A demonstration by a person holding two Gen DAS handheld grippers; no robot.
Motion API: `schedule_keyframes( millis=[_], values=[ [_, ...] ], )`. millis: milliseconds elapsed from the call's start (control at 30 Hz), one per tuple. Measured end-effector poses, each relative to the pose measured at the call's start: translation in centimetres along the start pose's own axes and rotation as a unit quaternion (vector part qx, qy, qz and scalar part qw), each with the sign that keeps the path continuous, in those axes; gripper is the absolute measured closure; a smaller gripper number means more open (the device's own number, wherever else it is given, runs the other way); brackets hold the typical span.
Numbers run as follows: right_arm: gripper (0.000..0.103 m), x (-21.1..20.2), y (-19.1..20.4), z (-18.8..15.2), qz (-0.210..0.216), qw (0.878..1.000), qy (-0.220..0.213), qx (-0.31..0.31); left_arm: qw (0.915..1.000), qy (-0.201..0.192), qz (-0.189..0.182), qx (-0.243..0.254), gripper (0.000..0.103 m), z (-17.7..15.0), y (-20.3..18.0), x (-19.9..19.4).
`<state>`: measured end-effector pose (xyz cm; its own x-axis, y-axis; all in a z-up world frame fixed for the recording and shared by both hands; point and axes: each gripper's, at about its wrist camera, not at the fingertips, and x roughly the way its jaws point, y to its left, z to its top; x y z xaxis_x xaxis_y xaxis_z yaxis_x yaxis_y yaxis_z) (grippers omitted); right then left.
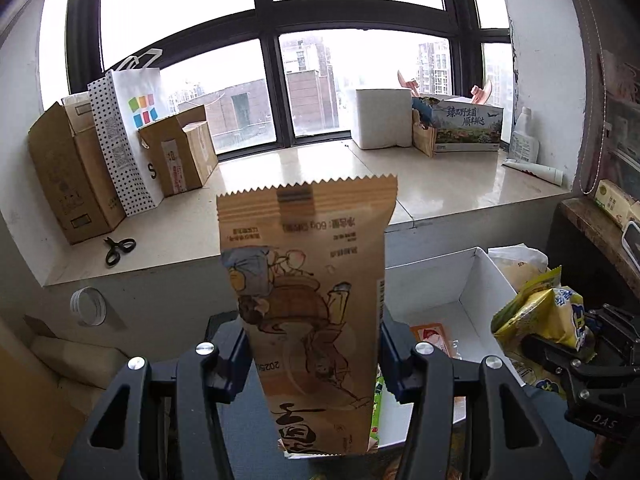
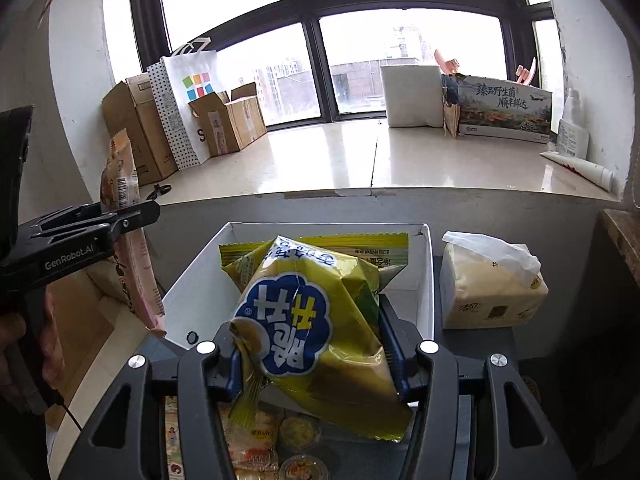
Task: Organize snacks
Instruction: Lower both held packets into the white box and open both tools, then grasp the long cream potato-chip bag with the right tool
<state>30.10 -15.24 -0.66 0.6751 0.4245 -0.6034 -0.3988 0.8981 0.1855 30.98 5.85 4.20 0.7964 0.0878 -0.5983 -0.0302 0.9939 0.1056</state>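
Left wrist view, left gripper point(image 1: 314, 360) jaws clamped on tan snack packet point(image 1: 308, 280), right gripper point(image 2: 314, 364) jaws gripping yellow chip bag point(image 2: 316, 320)

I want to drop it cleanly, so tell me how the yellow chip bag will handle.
The yellow chip bag looks puffed and crinkled, so probably light and springy. Its glossy film may slip between the right gripper fingers. Contents likely crush easily.

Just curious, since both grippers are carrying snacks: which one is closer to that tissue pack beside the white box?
Right. The right gripper, shut on the yellow bag, is beside the tissue pack. The left gripper, holding the tan packet, is across the white box.
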Motion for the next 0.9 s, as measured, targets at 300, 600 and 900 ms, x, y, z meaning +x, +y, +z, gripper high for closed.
schedule_keyframes(
  millis=[300,600,900],
  values=[
    [0.001,4.7,-2.2,1.5,-0.034,0.998,0.041,0.024,0.9995,0.03,-0.008,0.007,0.004,0.3,-1.6,4.8],
    [0.0,1.9,-2.8,1.0,-0.02,0.999,-0.014,0.04,0.9992,0.016,-0.009,-0.035,0.0,0.0,0.4,2.3],
    [0.0,-5.5,1.5,-1.9,0.016,0.996,-0.088,-0.006,0.9999,-0.002,-0.013,-0.007,0.0,-3.7,-0.1,-5.4]
  ],
)
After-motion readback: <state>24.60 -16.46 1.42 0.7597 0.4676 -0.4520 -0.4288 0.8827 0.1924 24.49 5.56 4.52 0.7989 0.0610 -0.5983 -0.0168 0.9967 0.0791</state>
